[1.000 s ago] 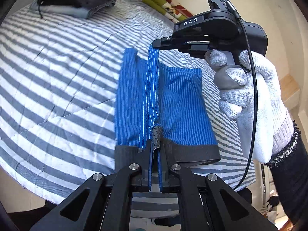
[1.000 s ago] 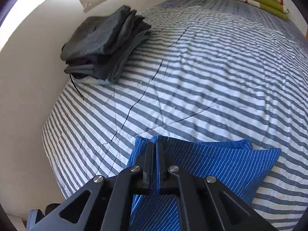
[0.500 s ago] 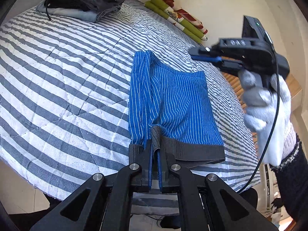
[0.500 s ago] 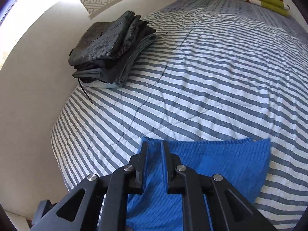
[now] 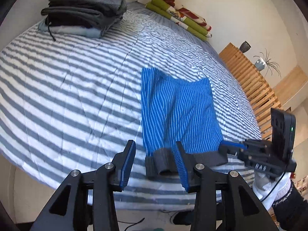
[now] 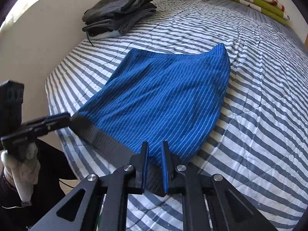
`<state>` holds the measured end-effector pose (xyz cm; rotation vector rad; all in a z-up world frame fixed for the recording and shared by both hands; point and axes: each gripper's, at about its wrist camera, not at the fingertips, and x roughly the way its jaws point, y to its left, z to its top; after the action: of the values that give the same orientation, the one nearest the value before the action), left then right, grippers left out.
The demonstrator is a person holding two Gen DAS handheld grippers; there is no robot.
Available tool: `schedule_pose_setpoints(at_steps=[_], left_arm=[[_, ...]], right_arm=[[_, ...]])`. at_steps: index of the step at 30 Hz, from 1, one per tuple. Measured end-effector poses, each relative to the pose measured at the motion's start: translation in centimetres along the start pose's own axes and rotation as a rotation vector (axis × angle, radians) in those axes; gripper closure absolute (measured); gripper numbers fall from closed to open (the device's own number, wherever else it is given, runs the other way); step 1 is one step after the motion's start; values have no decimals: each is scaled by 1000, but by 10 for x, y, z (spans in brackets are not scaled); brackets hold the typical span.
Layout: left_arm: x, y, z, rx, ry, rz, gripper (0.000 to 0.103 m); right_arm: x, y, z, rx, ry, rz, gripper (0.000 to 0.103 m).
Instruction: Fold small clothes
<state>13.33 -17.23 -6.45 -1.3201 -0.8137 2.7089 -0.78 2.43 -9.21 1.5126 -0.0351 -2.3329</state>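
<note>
Since the earlier frames, your left gripper (image 5: pixel 154 159) had just been opening: its jaws let go of the dark waistband (image 5: pixel 204 156) and stood moderately wide, with nothing pressed between them and a bunched end of the band lying just beyond. Your right gripper (image 6: pixel 155 164) had travelled from the far leg hem to the waistband end nearest you. Its jaws stood narrowly parted, astride the band's corner; you could not tell whether the pads pressed on it. You had the blue striped shorts (image 6: pixel 163 96) lying folded lengthwise on the striped bed (image 6: pixel 259 105), waistband toward you at the bed's near edge. Well apart, a stack of folded dark clothes (image 5: pixel 84 9) sat near the far corner, and a folded green blanket (image 5: pixel 181 17) lay against the wall.
</note>
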Motion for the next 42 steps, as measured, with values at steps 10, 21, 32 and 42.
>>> schedule_pose_setpoints(at_steps=[10,21,32,42], left_arm=[[101,-13,89,72,94,134,71],[101,16,113,-13,18,191,88],[102,-34,41,305,171,165,88],[46,-22,29,246,82,66,86]], right_arm=[[11,-2,-22,-37,61,-28,91],[20,-3,-25,-57,70,-21,91],[20,-3,-24,-59,73,-16,91],[-9,-18,-23,5,24,21,91]])
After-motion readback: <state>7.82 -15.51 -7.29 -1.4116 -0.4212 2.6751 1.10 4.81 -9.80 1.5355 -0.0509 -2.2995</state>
